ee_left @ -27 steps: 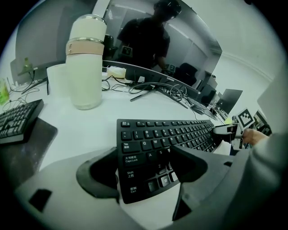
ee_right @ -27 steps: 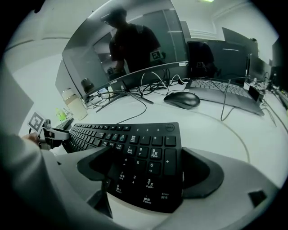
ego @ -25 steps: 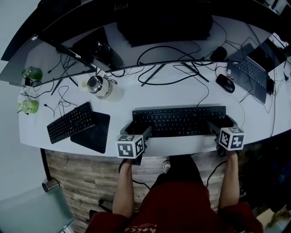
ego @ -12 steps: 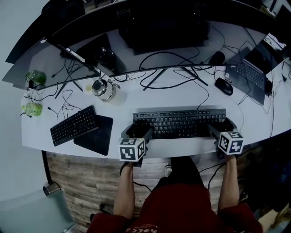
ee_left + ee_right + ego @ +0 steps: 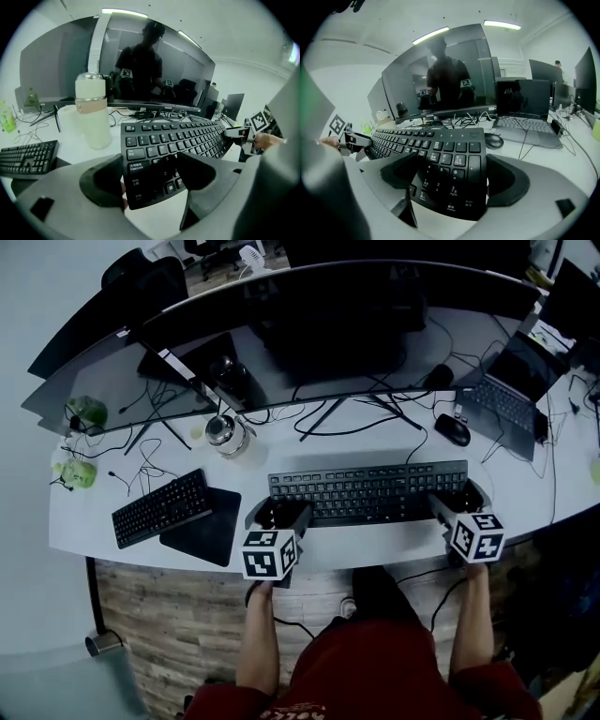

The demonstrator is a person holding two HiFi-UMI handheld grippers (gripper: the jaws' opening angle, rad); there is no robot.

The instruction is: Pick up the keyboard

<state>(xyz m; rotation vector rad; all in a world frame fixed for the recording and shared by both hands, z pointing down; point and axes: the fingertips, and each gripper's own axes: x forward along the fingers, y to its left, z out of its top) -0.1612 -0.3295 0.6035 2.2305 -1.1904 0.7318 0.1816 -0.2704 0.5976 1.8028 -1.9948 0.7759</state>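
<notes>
While left gripper (image 5: 150, 174) clamps keyboard (image 5: 367, 491) end — right gripper (image 5: 451, 180) clamps other.

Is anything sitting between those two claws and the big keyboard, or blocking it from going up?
Nothing visible does. The left gripper holds the keyboard's left end between its jaws, and the right gripper holds its right end, with nothing between. Nothing lies on top of it; only a cable runs off from its back edge.

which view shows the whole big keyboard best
Head view: the keyboard shows end to end, with the left gripper and right gripper at its ends. The left gripper view shows it foreshortened from its left end; the right gripper view, from its number-pad end.
</notes>
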